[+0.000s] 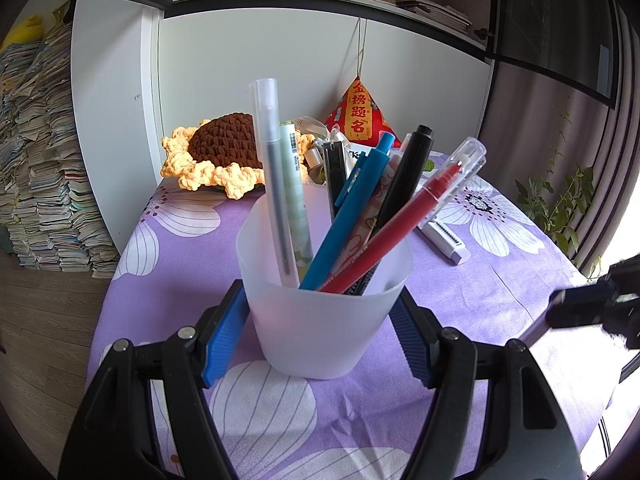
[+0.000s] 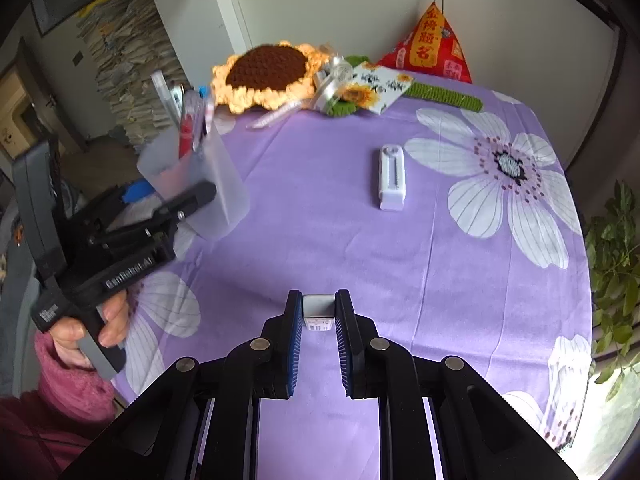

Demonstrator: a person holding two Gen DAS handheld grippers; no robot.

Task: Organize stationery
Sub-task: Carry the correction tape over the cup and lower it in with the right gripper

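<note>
A: Item in the right claw (image 2: pixel 318 312) is noted first: a small white block, probably an eraser (image 2: pixel 318 310), label printing on its near face, pinched at the pad tips, held above the purple floral surface (image 2: pixel 360 240).

B: Both claws closed on something, then?

A: Yes. The left claw (image 1: pixel 320 320) is clamped on the frosted pen cup (image 1: pixel 320 312), blue pads pressed to both sides of it. In the right wrist view the cup appears tilted toward the surface's left edge; whether its base is touching cannot be told.

B: Step in hand?

A: Judged as dropping the eraser into the cup. The cup should be kept steady and its mouth turned up. The eraser should be brought over the open gap near the front rim, since the red pen (image 1: pixel 400 220), blue pen (image 1: pixel 352 216), black pen (image 1: pixel 404 176) and clear capped pen (image 1: pixel 272 168) are leaning across the rest. Release is best done low, so nothing is bounced out.

B: Anything left out?

A: A white slide-type eraser case (image 2: pixel 392 178) is lying flat mid-surface, well apart from the cup. A crochet sunflower (image 2: pixel 268 72) and red pouch (image 2: pixel 432 46) are left at the back.
</note>
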